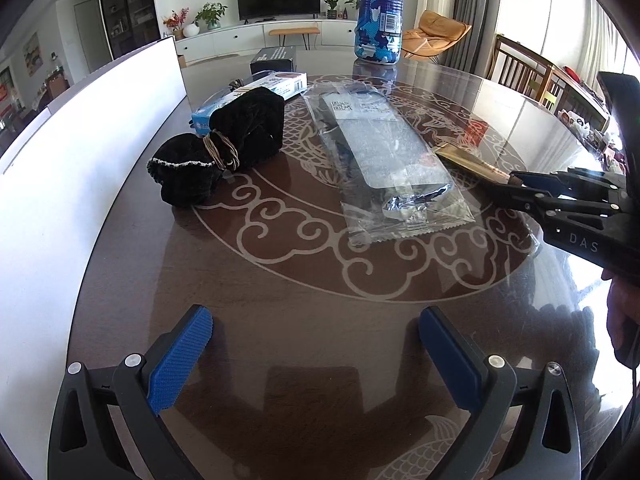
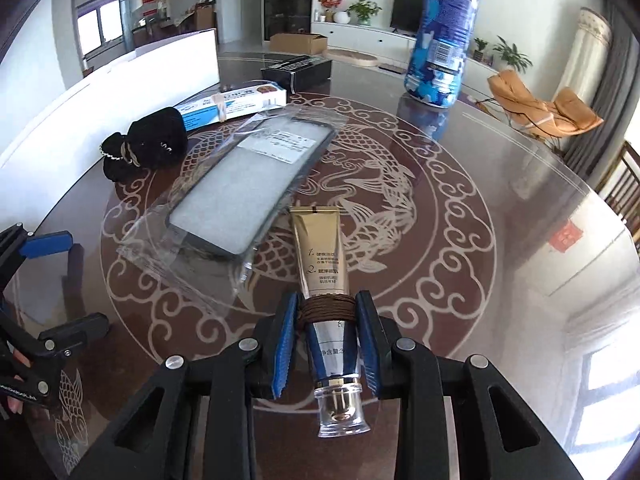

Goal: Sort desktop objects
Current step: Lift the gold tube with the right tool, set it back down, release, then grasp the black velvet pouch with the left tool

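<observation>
My right gripper (image 2: 326,312) is shut on a gold cosmetic tube (image 2: 320,248) wrapped with brown cord, its clear cap toward the camera. In the left wrist view the right gripper (image 1: 516,184) holds the tube (image 1: 468,160) at the table's right. My left gripper (image 1: 316,332) is open and empty over the dark table. A phone case in a clear bag (image 1: 384,152) (image 2: 248,184) lies in the middle. A black velvet pouch (image 1: 224,140) (image 2: 144,144) lies to its left, touching a blue-white box (image 1: 260,92) (image 2: 232,100).
A blue camouflage bottle (image 1: 380,8) (image 2: 444,36) stands at the far side. A black box (image 1: 274,60) (image 2: 298,68) lies behind the blue-white box. A white bin wall (image 1: 80,152) (image 2: 120,92) borders the table's left side. Wooden chairs (image 1: 532,72) stand at the right.
</observation>
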Tool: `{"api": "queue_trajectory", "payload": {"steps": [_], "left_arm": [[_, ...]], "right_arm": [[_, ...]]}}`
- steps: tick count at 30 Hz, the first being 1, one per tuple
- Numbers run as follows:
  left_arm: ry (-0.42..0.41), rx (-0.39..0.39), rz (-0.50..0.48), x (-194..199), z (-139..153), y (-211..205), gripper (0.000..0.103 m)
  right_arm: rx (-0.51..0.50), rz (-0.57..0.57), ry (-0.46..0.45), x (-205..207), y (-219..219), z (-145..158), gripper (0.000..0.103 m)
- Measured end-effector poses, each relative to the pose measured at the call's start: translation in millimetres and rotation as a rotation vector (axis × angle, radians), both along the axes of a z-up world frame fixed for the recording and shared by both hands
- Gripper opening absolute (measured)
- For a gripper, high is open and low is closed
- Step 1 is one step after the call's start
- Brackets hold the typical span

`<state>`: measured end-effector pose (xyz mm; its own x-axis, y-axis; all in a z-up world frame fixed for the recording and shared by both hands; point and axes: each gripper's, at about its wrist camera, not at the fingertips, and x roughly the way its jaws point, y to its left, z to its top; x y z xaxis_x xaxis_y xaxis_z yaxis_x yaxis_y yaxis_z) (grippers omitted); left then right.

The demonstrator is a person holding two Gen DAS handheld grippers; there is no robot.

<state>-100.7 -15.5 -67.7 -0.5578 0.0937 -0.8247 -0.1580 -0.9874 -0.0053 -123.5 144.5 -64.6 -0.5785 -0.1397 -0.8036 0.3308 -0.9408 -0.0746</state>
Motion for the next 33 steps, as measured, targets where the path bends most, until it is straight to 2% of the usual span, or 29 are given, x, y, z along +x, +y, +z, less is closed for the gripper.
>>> {"api": "queue_trajectory", "payload": {"steps": [5,10,13,14,17,21,29,33], "left_arm": [[0.0,-0.002,-0.014,5,0,0,0.103],[-0.002,-0.001,-0.001,6,1,2,0.103],[-0.008,-0.001,-0.011,3,1,13,0.103],[-0.011,-0.003,-0.028,0,1,19,0.103],[-0.029,-0.007,-0.066,-13,2,38,0.103],[-0.053,-0.011,-0.043,-42,3,58,0.103],[-0.146,-0.027,-0.024,-101,6,87,0.103],[-0.193,-0.039,-0.049,-115,7,97,0.103]], "right_arm": [[0.007,-0.166,0.036,27,40,0,0.031],[0.033,-0.205,0.053,52,68,2,0.033],[0.039,-0.213,0.053,59,75,3,0.04],[0.037,-0.221,0.054,61,77,3,0.046],[0.006,-0.264,0.043,60,86,2,0.077],[-0.067,-0.297,0.002,56,100,-1,0.086],[-0.06,-0.309,-0.002,55,100,-3,0.088],[-0.06,-0.292,-0.01,54,98,-4,0.094]]}}
